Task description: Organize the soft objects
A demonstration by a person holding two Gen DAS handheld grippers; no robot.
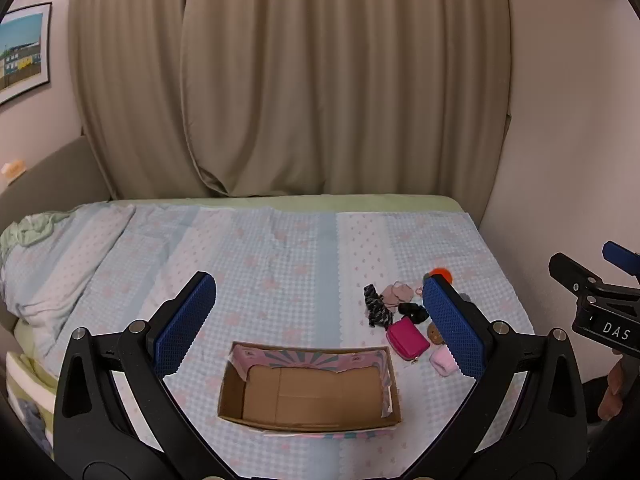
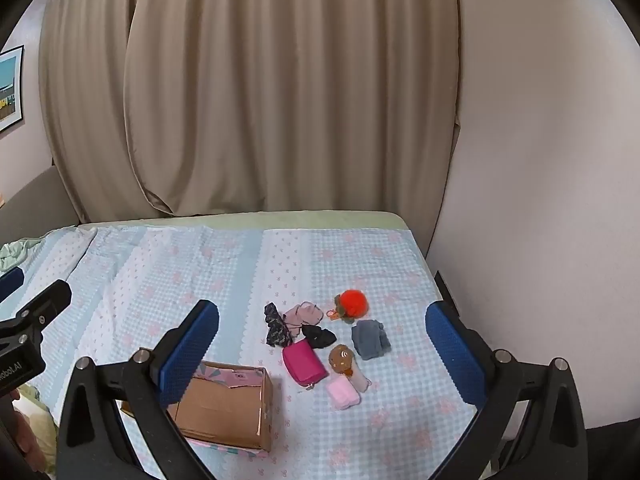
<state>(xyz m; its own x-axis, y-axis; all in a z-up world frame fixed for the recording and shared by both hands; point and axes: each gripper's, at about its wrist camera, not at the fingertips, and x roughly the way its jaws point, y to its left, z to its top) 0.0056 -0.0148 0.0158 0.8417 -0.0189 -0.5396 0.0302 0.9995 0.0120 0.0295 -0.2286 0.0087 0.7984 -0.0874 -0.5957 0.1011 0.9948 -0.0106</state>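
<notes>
**Beige curtains, checked bedspread, box and soft pile**

Beige curtains [image 2: 256, 92] behind, pale wall to the right, framed picture [image 1: 24, 52] on the left wall. Below, a bed [image 2: 208, 272] under a light blue and white checked cover with pink flowers.

Left tool [image 1: 318, 328]: spread wide, nothing between the blue pads, held above the bed. Directly ahead and between its fingers, one open cardboard box [image 1: 310, 392], brown inside, pink and blue print on the outer faces, nothing visible inside. Soft pile off to its right, partly hidden behind the right-hand pad.

Right tool [image 2: 322, 350]: also spread wide, holding nothing. Soft pile lying between its fingers, on the bedspread, apart from both pads. Box to the left of the pile, its near left corner hidden behind the left-hand pad.

Counted in the pile from the right wrist view, eight pieces:
- one dark patterned cloth [image 2: 276, 326], leftmost
- one dusty pink cloth [image 2: 304, 314], touching it
- one black scrunchie-like piece [image 2: 318, 336], just below
- one magenta zip pouch [image 2: 305, 362], nearest the box
- one orange-red fluffy toy [image 2: 352, 304], farthest back
- one grey-blue folded cloth [image 2: 370, 338], rightmost
- one small brown plush [image 2: 342, 358], between pouch and grey-blue cloth
- one pale pink folded piece [image 2: 343, 392], nearest the camera

All outside the box.
</notes>
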